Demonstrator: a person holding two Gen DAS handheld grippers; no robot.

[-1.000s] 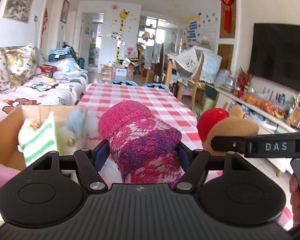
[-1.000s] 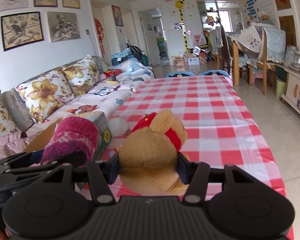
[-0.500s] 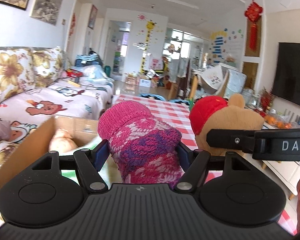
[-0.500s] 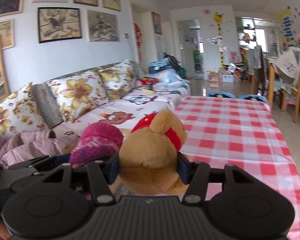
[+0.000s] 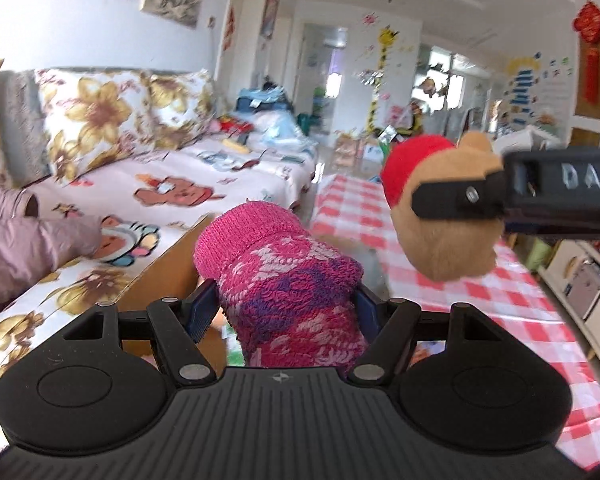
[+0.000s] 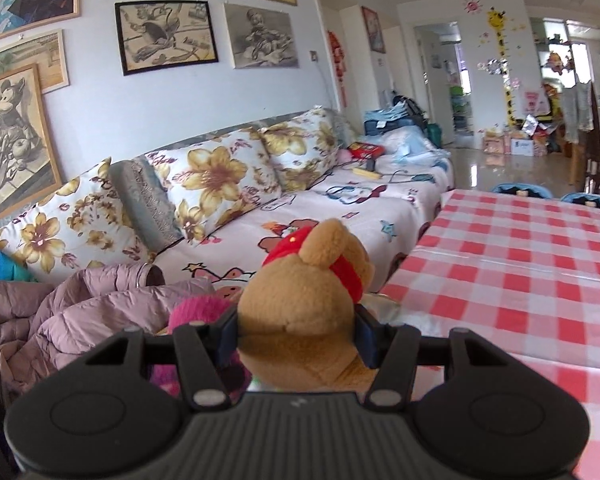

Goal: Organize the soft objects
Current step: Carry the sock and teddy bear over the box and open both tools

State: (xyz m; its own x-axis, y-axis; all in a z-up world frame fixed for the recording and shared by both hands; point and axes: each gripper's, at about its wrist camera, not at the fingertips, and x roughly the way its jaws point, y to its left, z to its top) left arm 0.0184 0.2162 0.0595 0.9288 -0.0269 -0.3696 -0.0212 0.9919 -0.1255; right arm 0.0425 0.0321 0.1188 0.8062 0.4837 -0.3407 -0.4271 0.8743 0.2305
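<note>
Two soft things held: my left gripper (image 5: 286,304) is clamped on the pink-purple knitted wool sock (image 5: 288,280), my right gripper (image 6: 298,332) on the tan plush bear w/ red cap (image 6: 304,300). Both look light & squashy, so mid-body grips should hold. Brown cardboard box (image 5: 168,276) sits just below-left of the left jaws.

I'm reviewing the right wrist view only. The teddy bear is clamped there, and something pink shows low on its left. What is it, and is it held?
Observer: It's a pink knitted item, clamped between the blue pads of the left gripper.
Operator: Is anything near it?
Observer: A cardboard box; its wall rises just left of the item.
Operator: Do the two toys touch?
Observer: No. The teddy bear hangs higher on the right, clear of the knit.
</note>
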